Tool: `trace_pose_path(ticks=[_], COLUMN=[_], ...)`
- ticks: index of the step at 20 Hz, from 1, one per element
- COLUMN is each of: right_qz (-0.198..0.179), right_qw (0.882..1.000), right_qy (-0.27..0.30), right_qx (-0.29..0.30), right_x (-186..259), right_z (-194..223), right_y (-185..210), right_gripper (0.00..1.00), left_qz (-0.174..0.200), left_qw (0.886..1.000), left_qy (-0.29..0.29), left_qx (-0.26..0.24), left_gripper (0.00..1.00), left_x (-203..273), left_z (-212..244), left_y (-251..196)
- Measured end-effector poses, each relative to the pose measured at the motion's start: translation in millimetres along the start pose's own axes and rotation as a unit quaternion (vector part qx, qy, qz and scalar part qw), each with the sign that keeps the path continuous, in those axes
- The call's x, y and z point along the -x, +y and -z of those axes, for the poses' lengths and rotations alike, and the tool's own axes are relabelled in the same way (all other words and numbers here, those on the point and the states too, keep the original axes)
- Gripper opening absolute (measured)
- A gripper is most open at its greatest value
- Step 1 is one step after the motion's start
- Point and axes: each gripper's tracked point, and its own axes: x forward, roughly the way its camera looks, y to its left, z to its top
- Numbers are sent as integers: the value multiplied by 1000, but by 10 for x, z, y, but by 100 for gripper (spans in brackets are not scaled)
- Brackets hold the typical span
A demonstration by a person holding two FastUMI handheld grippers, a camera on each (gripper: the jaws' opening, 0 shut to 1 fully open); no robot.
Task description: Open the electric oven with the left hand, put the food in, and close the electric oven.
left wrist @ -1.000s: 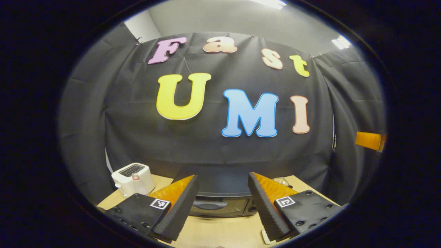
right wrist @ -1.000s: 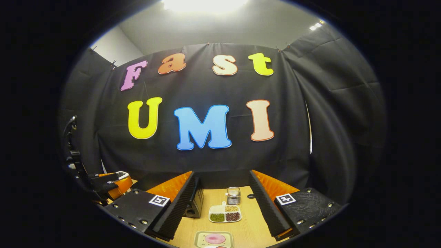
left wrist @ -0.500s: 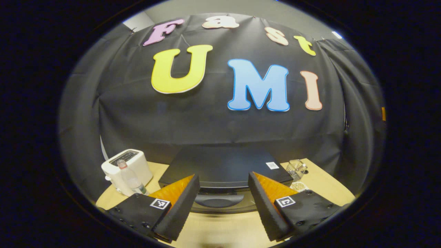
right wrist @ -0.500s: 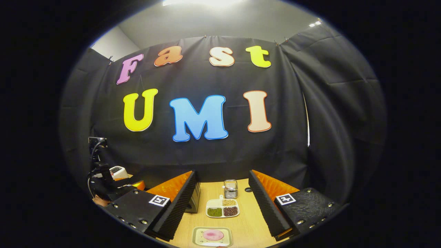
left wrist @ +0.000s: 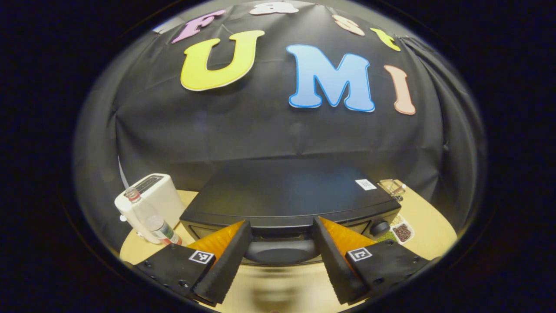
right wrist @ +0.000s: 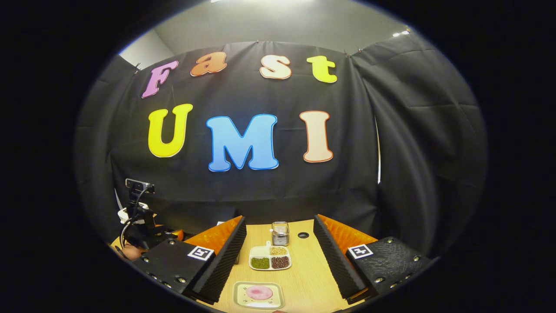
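Observation:
The black electric oven (left wrist: 286, 191) fills the middle of the left gripper view, door shut, its curved handle (left wrist: 280, 251) low on the front. My left gripper (left wrist: 281, 222) is open, one finger on each side of the handle, close to it but not pressing. In the right gripper view, the food, a pink round piece on a small square plate (right wrist: 259, 294), lies on the table near the front edge. My right gripper (right wrist: 279, 218) hangs open above and behind it, holding nothing. The left gripper (right wrist: 145, 232) and part of the oven (right wrist: 195, 215) show at the far left there.
A white toaster (left wrist: 152, 195) and a clear bottle (left wrist: 150, 217) stand left of the oven. Right of the oven are a divided dish of beans (right wrist: 270, 257) and a small wire holder (right wrist: 280, 232). A hole (right wrist: 302, 235) is in the wooden table (right wrist: 304, 278).
My left gripper has come down and forward to the oven, so the handle now lies between its open fingers. The right gripper has drifted slightly and stays open.

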Motion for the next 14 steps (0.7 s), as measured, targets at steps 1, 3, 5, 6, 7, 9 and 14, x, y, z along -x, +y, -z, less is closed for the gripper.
trace_pose_path(ticks=[1,3,5,6,7,9,14], right_qz=[1,0,-6,-8,-10,-15,-21], right_qw=[1000,1000,1000,1000,1000,1000,1000], right_qy=[1,1,4,4,4,5,6], right_qx=[1,3,5,6,7,7,3], right_x=[1,4,14,33,41,55,92], right_z=[4,12,30,39,37,45,65], right_y=[2,37,89,107,118,142,140], right_gripper=[96,96,96,97,96,97,96], left_qz=[0,2,3,2,1,1,0], left_qw=[1000,1000,1000,1000,1000,1000,1000], left_qy=[-6,-10,-2,-1,0,1,11], left_qx=[-5,-10,-1,-2,-3,-2,-8], left_gripper=[99,96,98,100,96,96,96], left_x=[-28,-28,-8,6,11,62,394], left_z=[20,11,46,59,69,98,359], left_y=[-3,-4,-8,-12,-9,-18,-29])
